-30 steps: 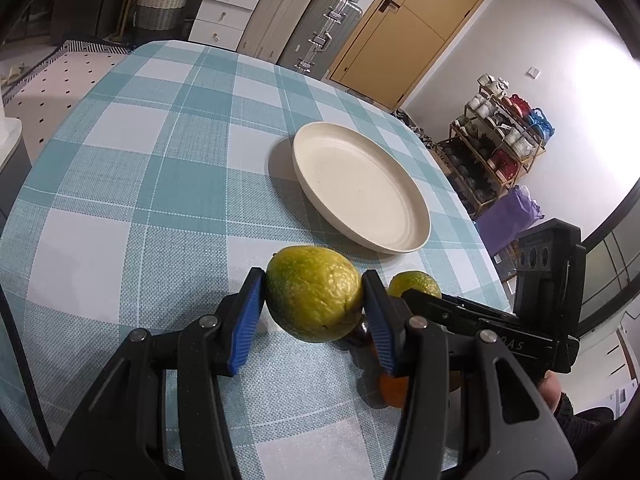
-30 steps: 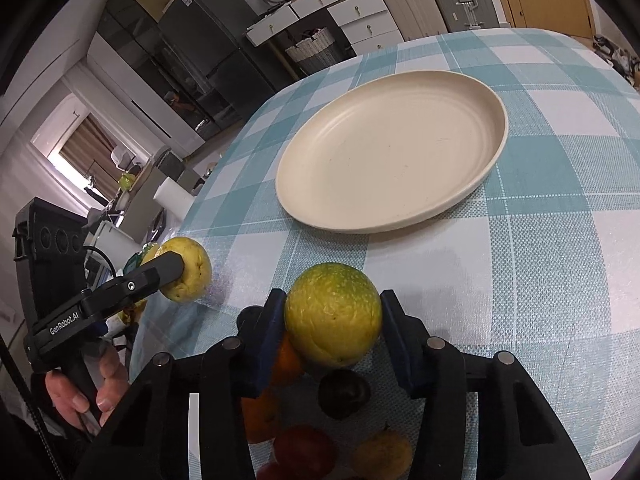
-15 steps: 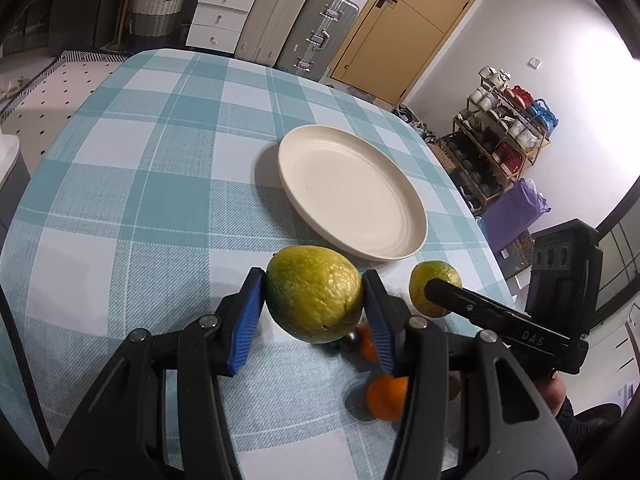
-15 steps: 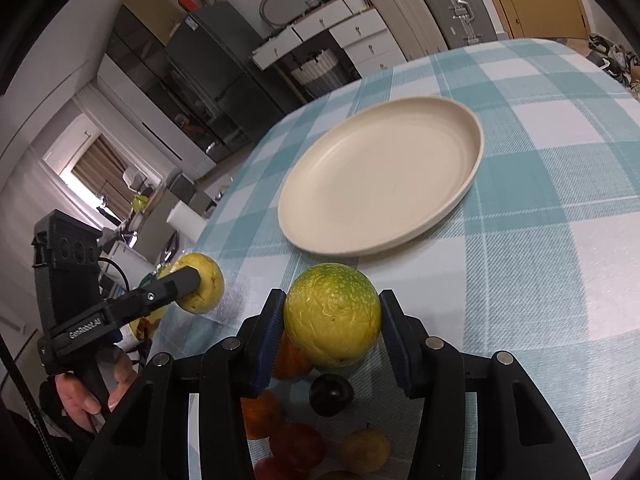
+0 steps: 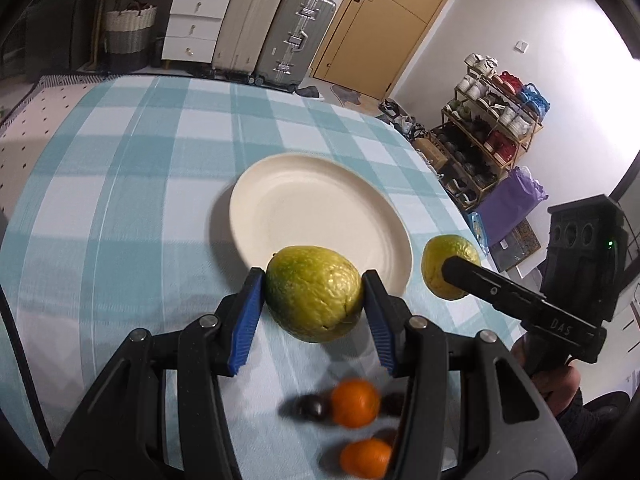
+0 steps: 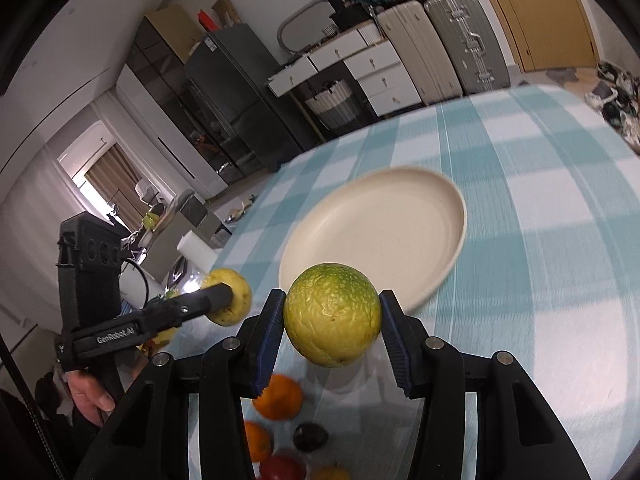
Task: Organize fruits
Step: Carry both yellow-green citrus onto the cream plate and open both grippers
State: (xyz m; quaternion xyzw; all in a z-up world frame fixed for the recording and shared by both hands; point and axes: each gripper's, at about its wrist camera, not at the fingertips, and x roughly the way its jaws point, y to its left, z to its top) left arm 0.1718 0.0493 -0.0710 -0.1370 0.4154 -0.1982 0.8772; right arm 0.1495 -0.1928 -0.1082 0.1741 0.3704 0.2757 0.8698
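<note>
My left gripper [image 5: 313,299] is shut on a yellow-green lemon [image 5: 314,299], held in the air just short of the near rim of the cream plate [image 5: 320,212]. In the right wrist view my right gripper [image 6: 332,322] is shut on a rounder green-yellow citrus [image 6: 333,320], also lifted in front of the plate [image 6: 380,236]. Each gripper shows in the other's view: the right one [image 5: 450,272] with its fruit at the right, the left one [image 6: 229,296] with its lemon at the left. The plate holds nothing.
On the checked tablecloth [image 5: 120,208] under the grippers lie two oranges [image 5: 355,403], dark plums [image 5: 314,406], a red fruit [image 6: 282,468] and a yellowish one. Suitcases, drawers and a basket stand behind the table; a shoe rack [image 5: 492,120] is at the right.
Both grippers have risen with their fruits and moved toward the plate. The loose fruits on the cloth now lie further below them.
</note>
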